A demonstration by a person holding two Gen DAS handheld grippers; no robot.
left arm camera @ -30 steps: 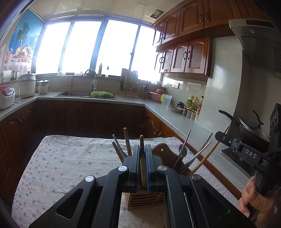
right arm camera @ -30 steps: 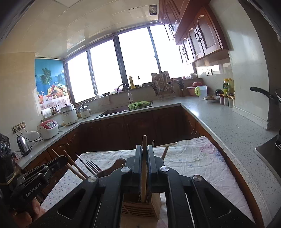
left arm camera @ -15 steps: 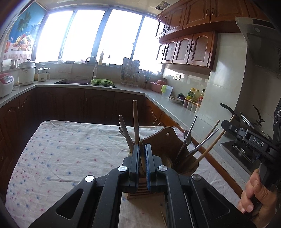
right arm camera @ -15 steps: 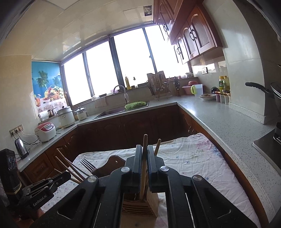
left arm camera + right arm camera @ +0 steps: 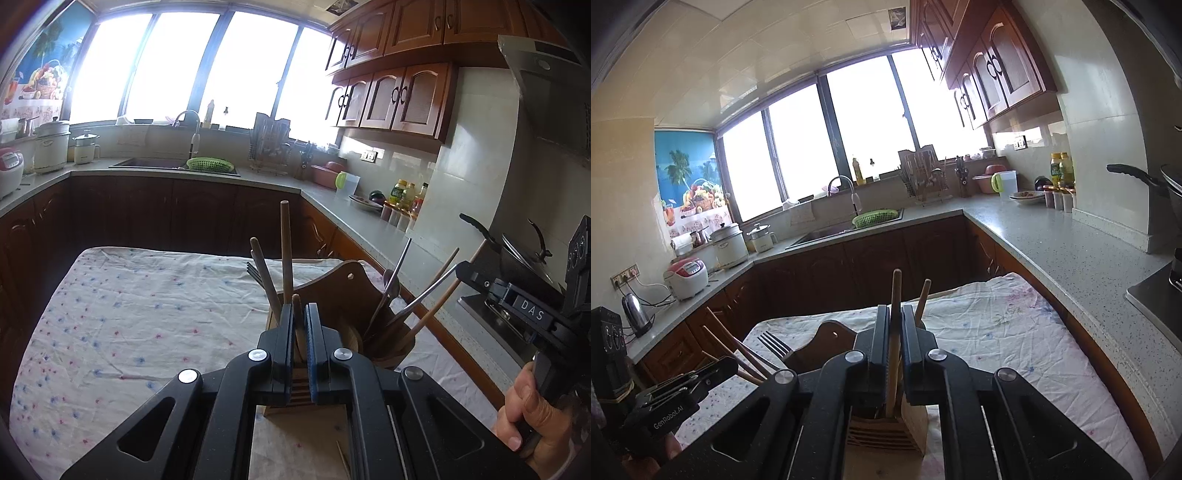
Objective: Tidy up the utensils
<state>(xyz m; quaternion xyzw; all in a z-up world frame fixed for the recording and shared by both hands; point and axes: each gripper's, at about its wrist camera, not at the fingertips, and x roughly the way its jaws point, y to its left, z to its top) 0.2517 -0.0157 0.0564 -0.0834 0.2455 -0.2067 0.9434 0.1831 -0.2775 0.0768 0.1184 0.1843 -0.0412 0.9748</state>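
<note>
**Utensil holder, both grippers closed on sticks**

Left gripper: low centre of frame, jaws nearly closed on a short wooden stick that pokes up between them. Right gripper: low centre, jaws pinching a tall wooden handle. Wooden utensil holder: directly beneath both, on the floral cloth; a fork leans at left.

Big bright windows at twelve o'clock. Brown wood cupboards up at two o'clock. Grey counter along the wall, with a sink (green basket beside it). Pale tiled ceiling.
</note>
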